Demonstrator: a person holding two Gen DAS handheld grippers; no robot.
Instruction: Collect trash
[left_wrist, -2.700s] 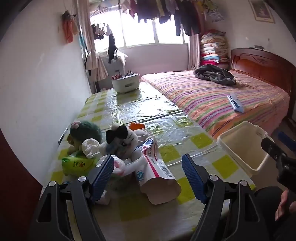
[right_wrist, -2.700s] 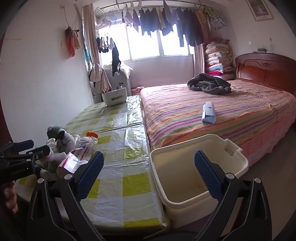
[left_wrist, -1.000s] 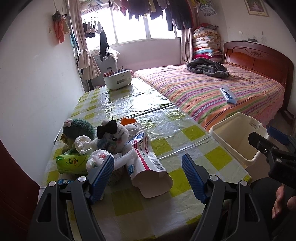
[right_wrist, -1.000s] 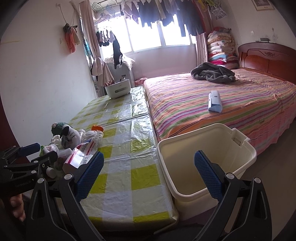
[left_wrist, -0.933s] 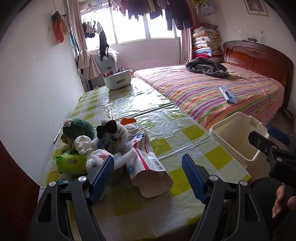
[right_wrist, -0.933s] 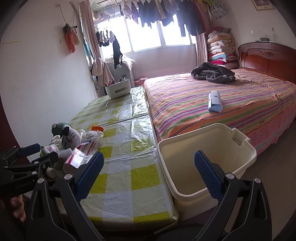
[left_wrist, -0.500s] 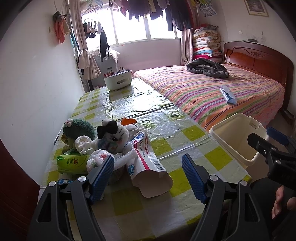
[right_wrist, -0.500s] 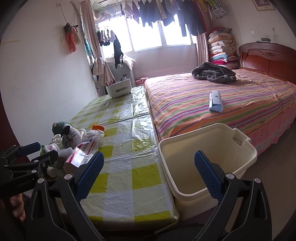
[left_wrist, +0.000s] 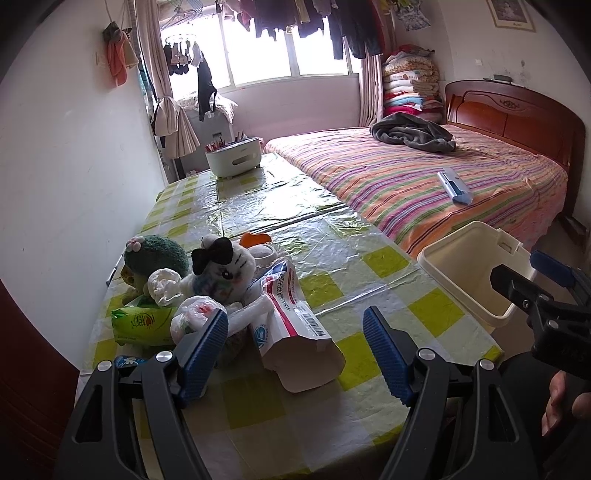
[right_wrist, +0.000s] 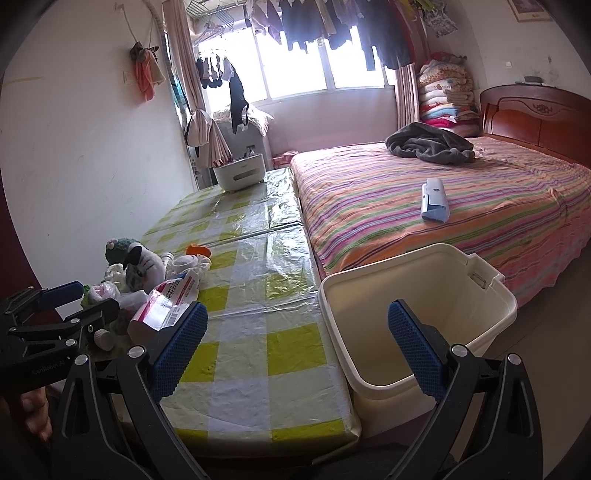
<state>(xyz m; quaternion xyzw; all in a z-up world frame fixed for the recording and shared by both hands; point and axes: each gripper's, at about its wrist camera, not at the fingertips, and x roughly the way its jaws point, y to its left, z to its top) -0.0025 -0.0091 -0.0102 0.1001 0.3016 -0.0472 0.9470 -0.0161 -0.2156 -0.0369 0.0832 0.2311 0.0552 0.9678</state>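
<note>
While both claws stand spread and empty, the left gripper (left_wrist: 295, 349) hangs over the torn wrapper (left_wrist: 295, 325) among the toys on the table (left_wrist: 325, 221), seemingly lined up for a grab, and the right gripper (right_wrist: 295, 343) waits by the bin (right_wrist: 417, 291) below the table's edge.

No legible text anywhere.
</note>
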